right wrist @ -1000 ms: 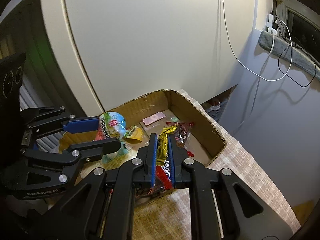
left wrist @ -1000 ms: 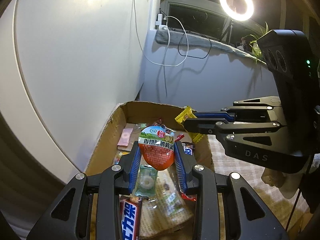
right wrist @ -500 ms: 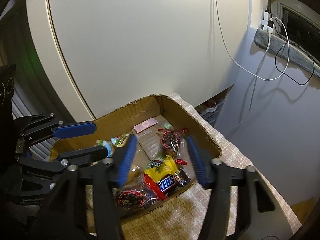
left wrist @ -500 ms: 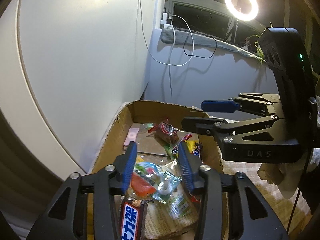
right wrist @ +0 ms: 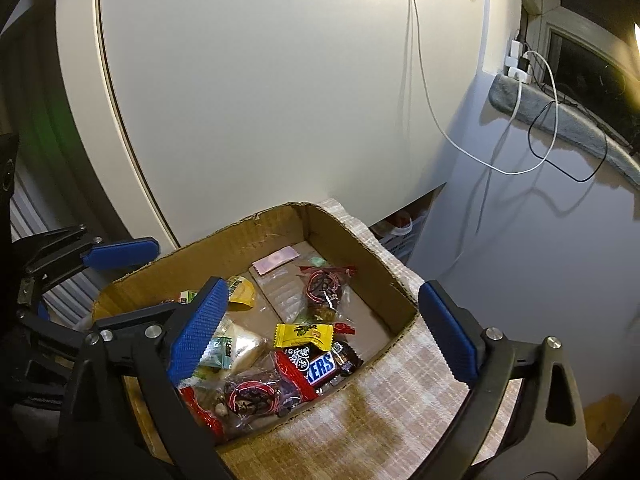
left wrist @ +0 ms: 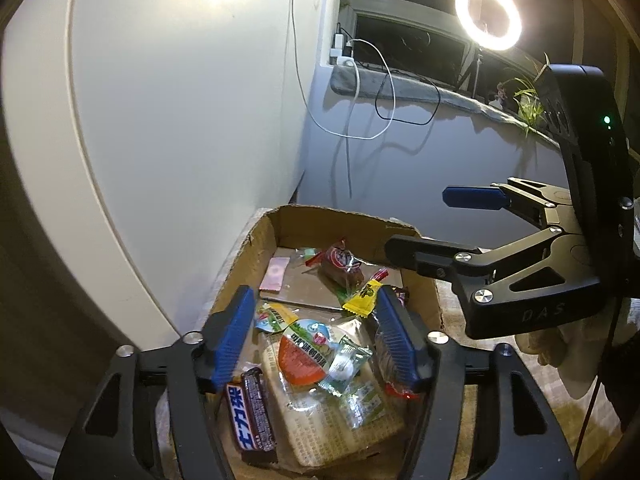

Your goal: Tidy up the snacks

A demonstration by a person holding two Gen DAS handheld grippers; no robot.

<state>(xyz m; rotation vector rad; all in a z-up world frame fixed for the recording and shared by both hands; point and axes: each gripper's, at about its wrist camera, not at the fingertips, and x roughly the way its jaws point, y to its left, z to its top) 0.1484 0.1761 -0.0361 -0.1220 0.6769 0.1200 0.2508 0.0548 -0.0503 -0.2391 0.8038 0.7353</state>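
**Both grippers wide over the snack box**

Left wrist view: the left gripper (left wrist: 316, 332) hangs over the near end of the cardboard box (left wrist: 248, 256), its blue-padded jaws spread apart and gripping nothing. They have just been opening, and the round orange egg pack (left wrist: 302, 354) lies loose in the box between them, touching neither pad. Under it sits a large pale wrapped slab (left wrist: 332, 424), with a small green-and-clear sachet (left wrist: 346, 362) beside the egg pack. A dark chocolate bar (left wrist: 252, 416) with white lettering on blue lies at the near left corner. Further in are a yellow candy (left wrist: 362, 294), a clear bag of dark sweets (left wrist: 340, 266) and a pink sachet (left wrist: 275, 274) near the far wall. The right gripper (left wrist: 424, 220) reaches in from the right above the box's far right rim, jaws apart. A ring light (left wrist: 488, 16) glows over the sill.

Right wrist view: the right gripper (right wrist: 320, 332) hovers over the box (right wrist: 224, 248), its jaws very wide, having just been opening, with nothing held. Between them, loose in the box, lie a Snickers bar (right wrist: 320, 364), the yellow candy (right wrist: 304, 336) and a red-tied clear bag (right wrist: 324, 292). The pink sachet (right wrist: 276, 260) rests by the far wall. The left gripper (right wrist: 120, 276) shows at the left, jaws apart. The box stands on a checked cloth (right wrist: 384, 412)
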